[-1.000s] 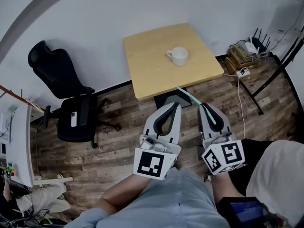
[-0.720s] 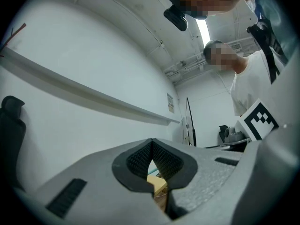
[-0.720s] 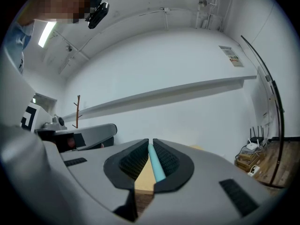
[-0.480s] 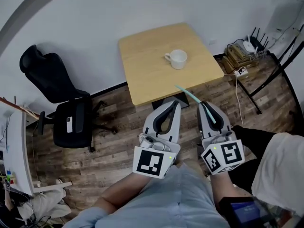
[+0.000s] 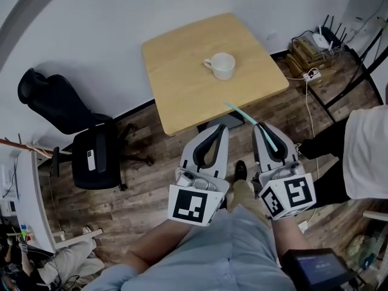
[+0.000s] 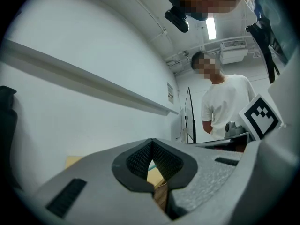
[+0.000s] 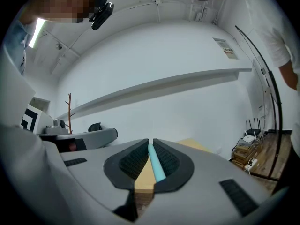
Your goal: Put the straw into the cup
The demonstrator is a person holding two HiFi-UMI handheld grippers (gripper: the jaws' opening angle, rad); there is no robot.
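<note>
A white cup [image 5: 220, 65] with its handle to the left stands on the small wooden table [image 5: 182, 90] ahead of me. A teal straw [image 5: 242, 115] sticks out forward and left from my right gripper [image 5: 259, 127], which is shut on it; its tip hangs over the floor just short of the table's near edge. In the right gripper view the straw [image 7: 156, 166] lies pinched between the pads. My left gripper [image 5: 222, 128] is beside it, shut with nothing in it. Both grippers are held over the floor, short of the table.
A black office chair [image 5: 66, 123] stands left of the table. A router and cables [image 5: 314, 47] lie on the floor at the right, next to a black frame. A person in a white shirt [image 5: 371, 147] stands close on my right. A white wall is behind the table.
The table and cup have shifted left and nearer in the head view. The person at the right has stepped closer. Both grippers keep the same pose, the straw still held.
</note>
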